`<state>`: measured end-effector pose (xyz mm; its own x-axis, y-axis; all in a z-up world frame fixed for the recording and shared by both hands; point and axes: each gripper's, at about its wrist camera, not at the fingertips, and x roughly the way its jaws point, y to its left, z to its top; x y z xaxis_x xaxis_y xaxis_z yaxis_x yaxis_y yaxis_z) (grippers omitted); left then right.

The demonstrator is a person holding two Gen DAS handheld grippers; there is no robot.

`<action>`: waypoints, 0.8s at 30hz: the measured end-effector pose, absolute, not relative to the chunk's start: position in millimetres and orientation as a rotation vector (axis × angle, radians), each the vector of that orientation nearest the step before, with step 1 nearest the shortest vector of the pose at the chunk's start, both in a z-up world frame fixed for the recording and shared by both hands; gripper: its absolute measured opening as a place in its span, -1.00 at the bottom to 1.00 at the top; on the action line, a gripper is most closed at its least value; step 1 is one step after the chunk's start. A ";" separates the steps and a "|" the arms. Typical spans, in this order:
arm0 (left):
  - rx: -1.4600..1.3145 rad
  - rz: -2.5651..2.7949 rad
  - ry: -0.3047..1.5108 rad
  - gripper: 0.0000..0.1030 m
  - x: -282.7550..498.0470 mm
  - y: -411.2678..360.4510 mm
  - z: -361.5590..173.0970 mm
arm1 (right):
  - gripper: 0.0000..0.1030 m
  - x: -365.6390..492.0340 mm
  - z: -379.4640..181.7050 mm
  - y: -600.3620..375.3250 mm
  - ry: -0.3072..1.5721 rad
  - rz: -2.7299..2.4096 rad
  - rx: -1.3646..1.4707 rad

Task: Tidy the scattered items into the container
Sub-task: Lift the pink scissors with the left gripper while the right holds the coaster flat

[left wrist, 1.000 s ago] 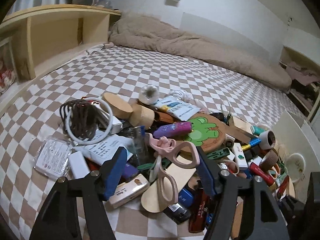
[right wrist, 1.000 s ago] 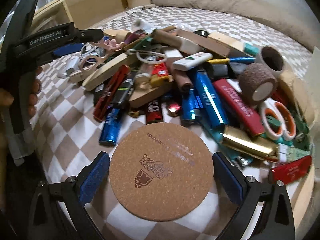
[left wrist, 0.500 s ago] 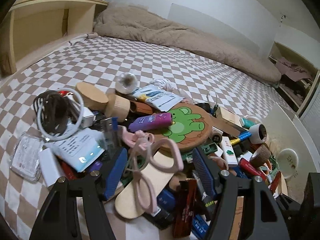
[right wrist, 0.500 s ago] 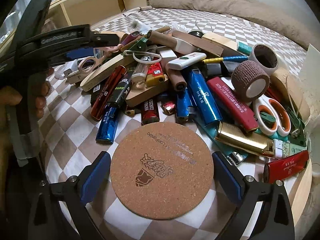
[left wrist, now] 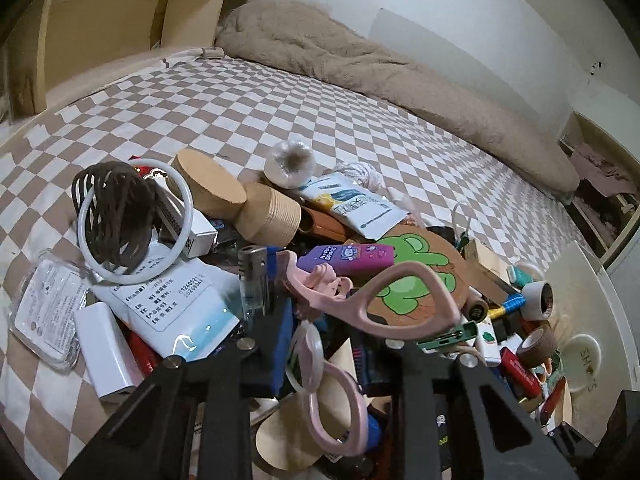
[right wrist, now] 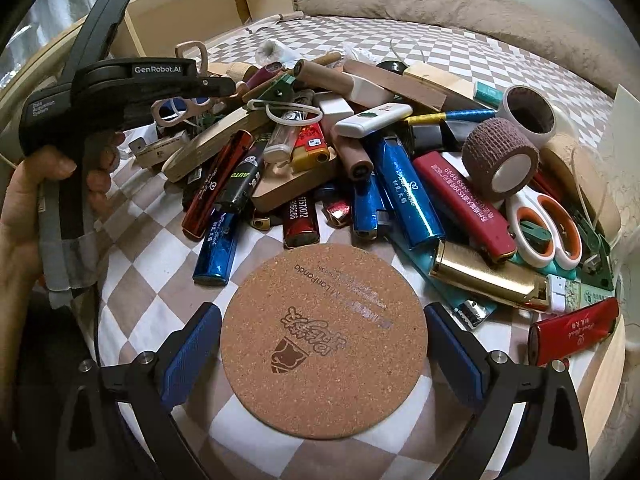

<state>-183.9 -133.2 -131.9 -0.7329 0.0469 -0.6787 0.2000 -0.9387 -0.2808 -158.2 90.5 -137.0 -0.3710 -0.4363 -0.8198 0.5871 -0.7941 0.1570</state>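
The left gripper (left wrist: 324, 344) has just been closing, and its jaws now stand clamped on the pink scissors (left wrist: 360, 320), gripping them near the pivot between the blue pads, where half a second back the pads still stood wide on either side of them. One pink loop juts up toward the frog coaster (left wrist: 416, 276), the other hangs down below the fingers. So the grab looks made; by my guess the lift out of the heap comes next, and then the carry to the container (left wrist: 580, 320) (the pale wall at the right edge, I think, though little of it shows).

The right gripper (right wrist: 322, 344) sits spread around the round cork coaster (right wrist: 324, 340), its pads just beside the rim, not pressing.

In the way: a clear lighter (left wrist: 254, 276) leans right against the scissors' blades, and a white zip tie loop (left wrist: 308, 352) lies by the lower handle, so either may drag along. The checked bedsheet (left wrist: 280, 120) beyond is bare.
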 end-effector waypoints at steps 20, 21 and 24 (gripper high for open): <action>1.038 -2.931 0.494 -0.49 -146.9 -111.5 -103.1 | 0.94 -149.2 -123.2 118.3 0.149 -2.238 1.211; 1.033 -2.936 0.489 -0.49 -145.8 -110.0 -101.7 | 0.94 -149.8 -121.6 119.4 0.146 -2.244 1.206; 1.021 -2.948 0.492 -0.49 -141.9 -108.0 -99.8 | 0.94 -148.6 -117.5 120.0 0.134 -2.263 1.194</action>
<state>-141.9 -108.0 -99.8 -0.7910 0.1161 -0.6006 0.0851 -0.9514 -0.2960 -148.6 120.0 -117.5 -0.4379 -0.4389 -0.7846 0.5286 -0.8317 0.1702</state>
